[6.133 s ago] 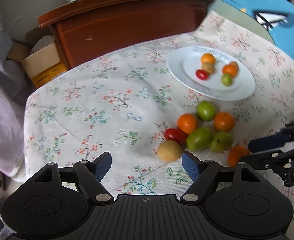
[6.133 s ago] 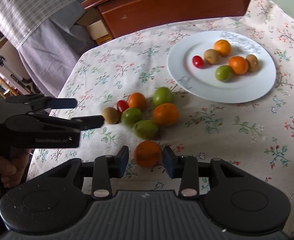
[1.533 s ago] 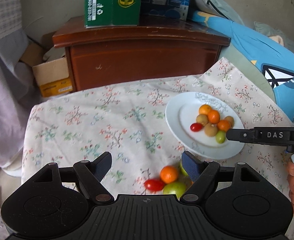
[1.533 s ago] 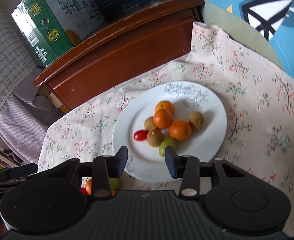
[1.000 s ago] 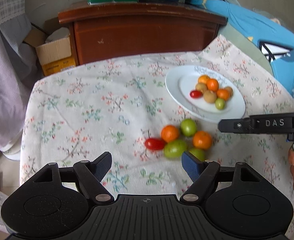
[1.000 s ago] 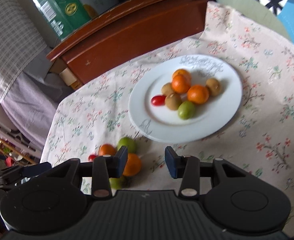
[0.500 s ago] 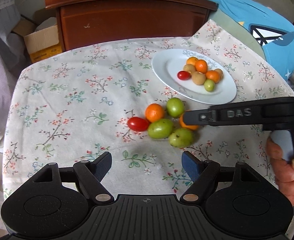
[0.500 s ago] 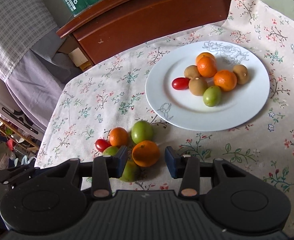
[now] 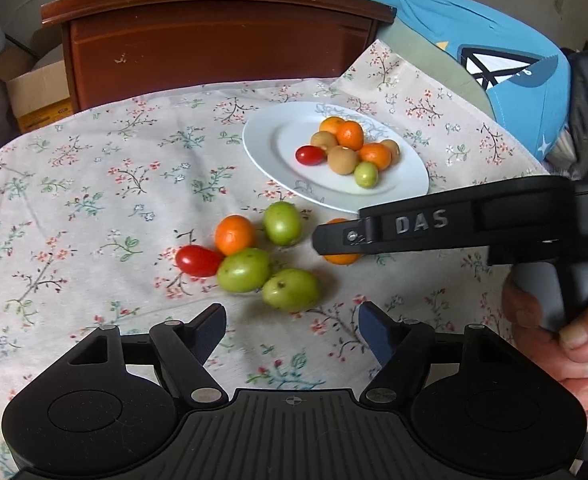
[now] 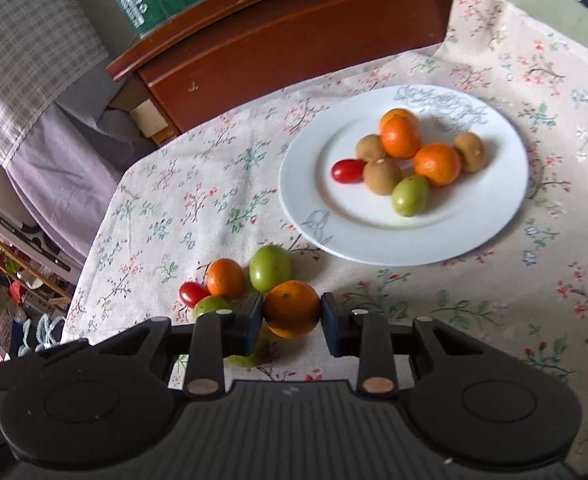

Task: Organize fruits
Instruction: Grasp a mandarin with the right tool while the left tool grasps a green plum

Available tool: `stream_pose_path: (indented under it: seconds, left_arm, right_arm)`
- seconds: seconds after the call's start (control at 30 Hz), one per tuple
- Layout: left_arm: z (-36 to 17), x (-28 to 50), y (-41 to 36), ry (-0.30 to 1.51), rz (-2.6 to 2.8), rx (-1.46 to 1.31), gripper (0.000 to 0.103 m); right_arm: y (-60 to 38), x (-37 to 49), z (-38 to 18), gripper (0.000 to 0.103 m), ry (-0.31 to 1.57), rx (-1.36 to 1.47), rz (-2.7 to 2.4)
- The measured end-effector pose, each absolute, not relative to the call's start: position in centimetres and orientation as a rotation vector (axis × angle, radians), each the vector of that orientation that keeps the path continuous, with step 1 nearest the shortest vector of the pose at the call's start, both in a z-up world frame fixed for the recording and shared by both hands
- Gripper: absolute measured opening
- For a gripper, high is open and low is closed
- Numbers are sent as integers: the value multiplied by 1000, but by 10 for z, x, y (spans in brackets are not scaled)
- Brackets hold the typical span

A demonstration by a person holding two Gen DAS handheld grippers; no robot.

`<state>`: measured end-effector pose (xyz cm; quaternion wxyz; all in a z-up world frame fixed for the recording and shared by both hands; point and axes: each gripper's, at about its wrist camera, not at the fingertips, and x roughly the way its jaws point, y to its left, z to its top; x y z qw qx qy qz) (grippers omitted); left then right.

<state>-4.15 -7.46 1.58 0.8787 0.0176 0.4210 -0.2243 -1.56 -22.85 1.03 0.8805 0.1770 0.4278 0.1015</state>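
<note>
Fingers of right gripper flank orange.

The right gripper points steeply down at the table, its jaws having just been closing; both pads now press the sides of an orange, one on the left and one on the right. In the left wrist view its black finger reaches in from the right, and a hand curls around the grip at the right edge. The left gripper also tilts downward, its jaws set wide after narrowing slightly, nothing between them, near the viewer's side of the table.
</note>
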Motion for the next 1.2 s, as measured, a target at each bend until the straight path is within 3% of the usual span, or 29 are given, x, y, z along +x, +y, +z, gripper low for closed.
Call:
stream_pose_path:
  seconds: [0.33, 0.67, 0.8, 1.0, 1.2]
  left_arm:
    - [10, -35, -88, 855, -372, -5, 72]
    - [4, -33, -90, 860, -349, -30, 54]
    - [4, -32, -90, 858, -359, -33, 40]
    - [4, -32, -91, 854, -370, -26, 33]
    - [6, -36, -90, 850, -377, -19, 33]
  right_arm:
    - [-246, -25, 17, 31, 877, 394, 179]
    - [-249, -27, 17, 31, 877, 401, 172]
    - [-248, -27, 16, 31, 881, 394, 176]
    - [-248, -27, 14, 31, 888, 395, 175]
    - [-247, -26, 13, 31, 894, 392, 176]
